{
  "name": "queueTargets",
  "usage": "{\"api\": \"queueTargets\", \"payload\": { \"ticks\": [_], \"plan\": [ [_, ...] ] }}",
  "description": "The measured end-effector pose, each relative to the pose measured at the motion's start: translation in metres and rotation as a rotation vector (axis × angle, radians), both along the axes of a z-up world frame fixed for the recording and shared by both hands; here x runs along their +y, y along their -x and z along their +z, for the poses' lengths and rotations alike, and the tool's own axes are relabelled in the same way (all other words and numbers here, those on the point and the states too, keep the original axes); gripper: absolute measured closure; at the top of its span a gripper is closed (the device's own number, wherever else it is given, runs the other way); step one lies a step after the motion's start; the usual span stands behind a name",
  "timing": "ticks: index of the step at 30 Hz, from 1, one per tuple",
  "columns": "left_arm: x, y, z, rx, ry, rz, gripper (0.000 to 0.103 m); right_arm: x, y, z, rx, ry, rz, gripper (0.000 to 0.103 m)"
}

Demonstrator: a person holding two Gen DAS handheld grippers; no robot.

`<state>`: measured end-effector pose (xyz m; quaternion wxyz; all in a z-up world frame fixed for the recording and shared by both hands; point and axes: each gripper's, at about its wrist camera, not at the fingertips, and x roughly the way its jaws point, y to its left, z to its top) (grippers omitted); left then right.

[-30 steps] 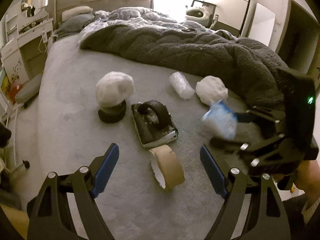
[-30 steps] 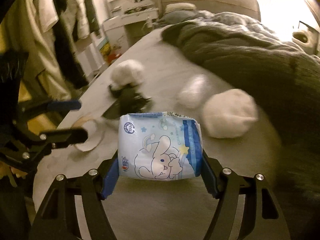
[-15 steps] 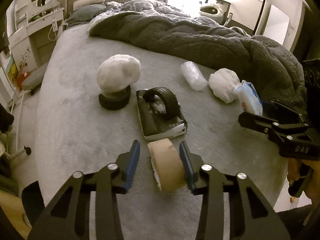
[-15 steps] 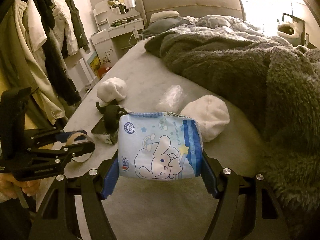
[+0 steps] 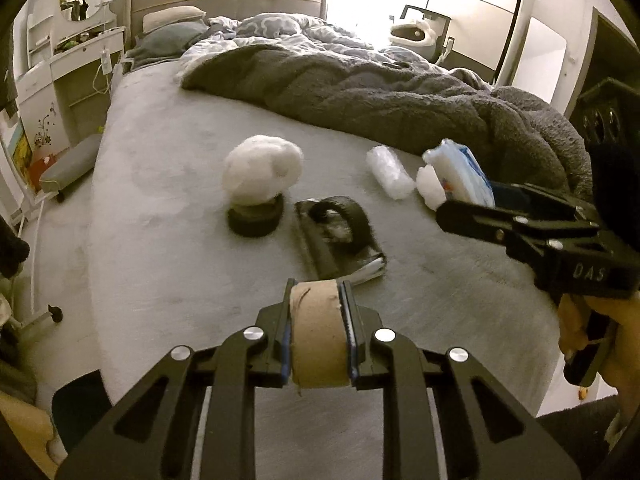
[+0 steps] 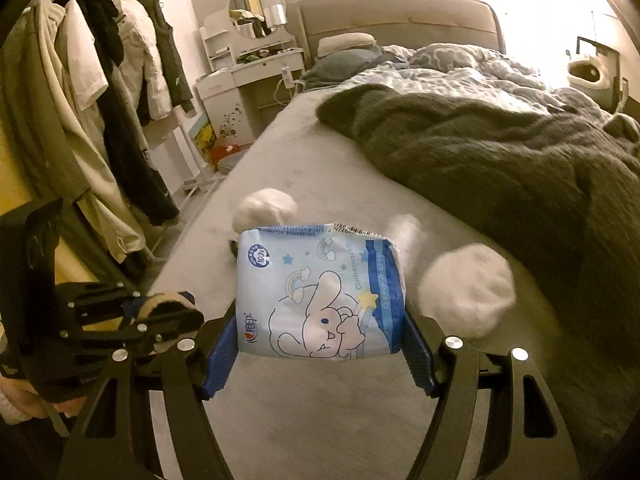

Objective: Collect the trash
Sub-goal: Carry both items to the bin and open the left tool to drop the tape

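Observation:
My left gripper (image 5: 318, 320) is shut on a brown cardboard tape roll (image 5: 318, 344) and holds it above the grey bed (image 5: 168, 264). My right gripper (image 6: 320, 344) is shut on a blue tissue packet (image 6: 320, 292) with a cartoon rabbit, held above the bed; the packet also shows in the left wrist view (image 5: 464, 176). On the bed lie a white fluffy ball (image 5: 262, 174) on a black ring, a black tray (image 5: 340, 240) with a dark strap, a clear plastic wrap roll (image 5: 390, 172) and a second white wad (image 6: 468, 292).
A dark fleece blanket (image 5: 400, 100) covers the far half of the bed. A white dressing table (image 6: 248, 80) and hanging clothes (image 6: 112, 92) stand at the left. A grey stool (image 5: 70, 164) is beside the bed.
My left gripper has closed on the cardboard tape roll and lifted it off the bed. My right gripper has kept the tissue packet and swung to face the bed.

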<state>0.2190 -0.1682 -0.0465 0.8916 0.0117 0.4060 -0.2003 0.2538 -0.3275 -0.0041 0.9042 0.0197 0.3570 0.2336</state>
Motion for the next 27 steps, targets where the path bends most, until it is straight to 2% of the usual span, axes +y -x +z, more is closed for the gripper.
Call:
{"api": "queueTargets", "payload": {
  "ticks": [16,27],
  "plan": [
    [0.108,0.0,0.012,-0.001,0.02,0.093,0.081,0.114,-0.011,0.014,0.001,0.02,0.138,0.031],
    [0.176,0.009,0.002,0.014,0.011,0.176,0.081,0.189,-0.014,0.011,0.024,0.032,0.231,0.031]
  ]
}}
